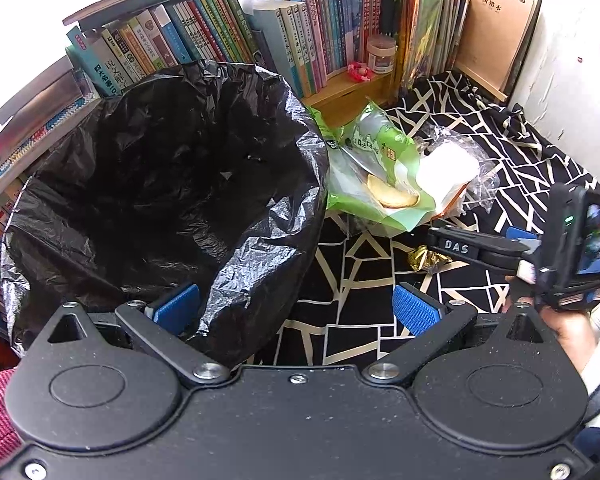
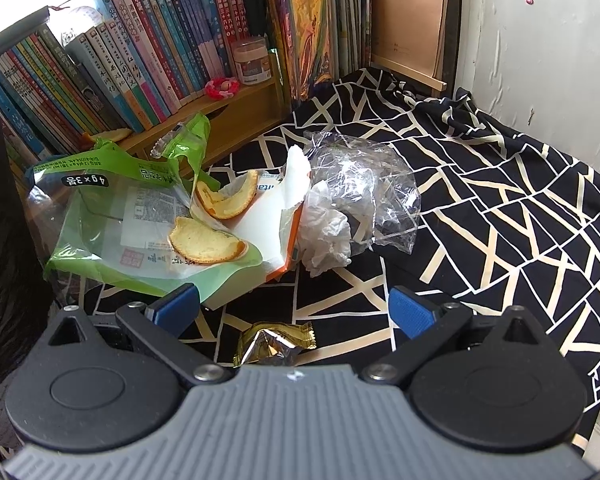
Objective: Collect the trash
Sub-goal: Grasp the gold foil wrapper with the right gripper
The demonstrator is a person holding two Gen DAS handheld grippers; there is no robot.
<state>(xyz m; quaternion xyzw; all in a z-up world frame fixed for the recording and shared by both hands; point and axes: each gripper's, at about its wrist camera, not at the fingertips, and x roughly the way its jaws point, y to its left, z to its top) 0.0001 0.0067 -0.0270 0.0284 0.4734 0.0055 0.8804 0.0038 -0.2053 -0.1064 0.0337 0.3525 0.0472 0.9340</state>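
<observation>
Trash sits mid-frame on the black-and-cream patterned cloth [image 2: 500, 200]: green snack bag [image 2: 112, 216] carrying two orange peels [image 2: 204, 244], a crumpled tissue [image 2: 324, 240], clear cellophane [image 2: 360, 184]. A gold candy wrapper [image 2: 272, 344] lies at lower centre between the right tongs [image 2: 296, 312], spread wide and empty. Left tongs [image 1: 300, 308] likewise gape, one pad against the black bin liner [image 1: 160, 184] at left.

peels [image 2: 204, 246] on wrapper [image 2: 112, 224], bin [image 1: 160, 184] left
</observation>
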